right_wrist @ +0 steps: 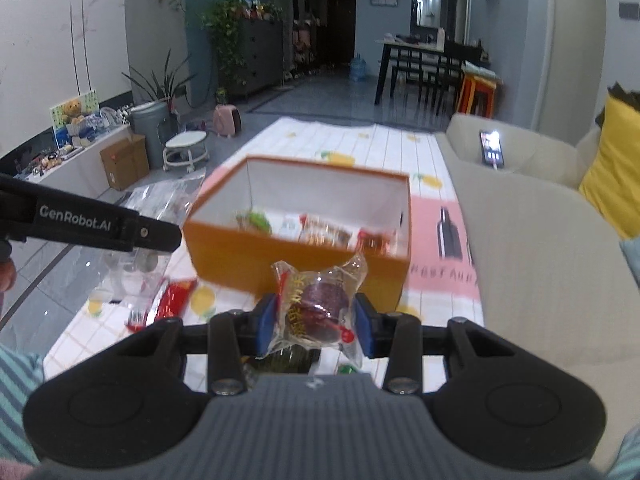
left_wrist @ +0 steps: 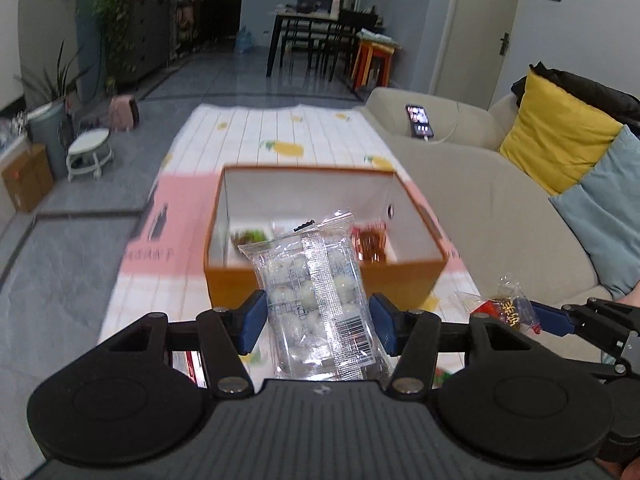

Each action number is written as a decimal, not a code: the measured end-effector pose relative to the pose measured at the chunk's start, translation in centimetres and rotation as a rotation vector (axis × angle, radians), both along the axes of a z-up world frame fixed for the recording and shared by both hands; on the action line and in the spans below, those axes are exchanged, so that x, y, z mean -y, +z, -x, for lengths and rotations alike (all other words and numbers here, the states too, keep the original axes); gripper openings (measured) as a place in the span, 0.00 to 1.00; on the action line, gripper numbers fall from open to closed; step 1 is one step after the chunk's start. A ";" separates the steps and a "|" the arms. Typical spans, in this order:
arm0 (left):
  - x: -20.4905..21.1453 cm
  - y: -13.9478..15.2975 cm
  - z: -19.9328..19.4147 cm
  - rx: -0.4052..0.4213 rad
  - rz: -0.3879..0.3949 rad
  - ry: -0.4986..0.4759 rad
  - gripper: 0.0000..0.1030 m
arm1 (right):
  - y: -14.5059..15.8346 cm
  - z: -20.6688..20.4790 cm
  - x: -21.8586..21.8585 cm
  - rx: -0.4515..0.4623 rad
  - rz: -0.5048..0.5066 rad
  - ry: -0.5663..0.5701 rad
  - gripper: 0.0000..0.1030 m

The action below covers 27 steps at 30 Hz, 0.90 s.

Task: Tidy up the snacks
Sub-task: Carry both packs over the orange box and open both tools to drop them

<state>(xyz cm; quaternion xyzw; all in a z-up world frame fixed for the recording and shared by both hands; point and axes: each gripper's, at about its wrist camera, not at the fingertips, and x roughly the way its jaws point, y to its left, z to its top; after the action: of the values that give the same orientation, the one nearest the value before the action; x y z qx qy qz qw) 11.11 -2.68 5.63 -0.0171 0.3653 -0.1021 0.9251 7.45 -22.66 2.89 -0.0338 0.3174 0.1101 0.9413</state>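
Holding a clear plastic pack of small white round sweets [left_wrist: 316,300], the left gripper [left_wrist: 318,322] has its blue-padded jaws closed on the pack's two long sides. The pack stands tilted away from the camera, and its top edge overlaps the near wall of the open orange cardboard box with white inside [left_wrist: 404,276]. Barcode label is visible on its lower right.

Right gripper [right_wrist: 316,322]: jaws narrow, clamped on a clear-wrapped dark red round snack with gold lettering [right_wrist: 320,304]. In the right wrist view this snack sits just in front of the orange box's near wall [right_wrist: 224,252]. In the left wrist view the same snack [left_wrist: 508,308] shows at the right, beside the box and held above the desk.

Box contents, from both views: several small wrapped snacks on the floor of the box, one greenish [right_wrist: 256,222], others reddish-brown [right_wrist: 324,234]. Details are blurred.

Desk: covered by a white grid-patterned cloth with yellow fruit prints [left_wrist: 280,132] and a pink printed sheet [left_wrist: 176,216] under the box. On the desk left of the box, the right wrist view shows a red snack packet [right_wrist: 172,300] and clear plastic bags [right_wrist: 160,200].

A beige sofa [left_wrist: 500,208] runs along the desk's right side with a lit phone [left_wrist: 419,120] on it.
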 end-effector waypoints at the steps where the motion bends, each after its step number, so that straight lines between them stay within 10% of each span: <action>1: 0.1 0.5 -0.6 0.008 -0.004 -0.004 0.62 | 0.5 -0.4 0.0 0.009 0.001 0.001 0.38; 15: 0.6 3.3 -10.2 -0.002 -0.041 -0.048 0.62 | 4.5 -12.5 1.0 -0.001 -0.018 0.019 0.38; 27: 2.2 -4.2 -18.9 -0.270 -0.094 -0.085 0.62 | -1.6 -23.6 0.5 -0.287 -0.038 0.051 0.38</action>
<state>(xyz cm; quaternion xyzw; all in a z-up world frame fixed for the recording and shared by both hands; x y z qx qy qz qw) 30.04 -4.84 1.40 0.0283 0.4911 -0.1208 0.8622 31.09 -23.16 1.32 -0.0079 0.4458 0.1438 0.8835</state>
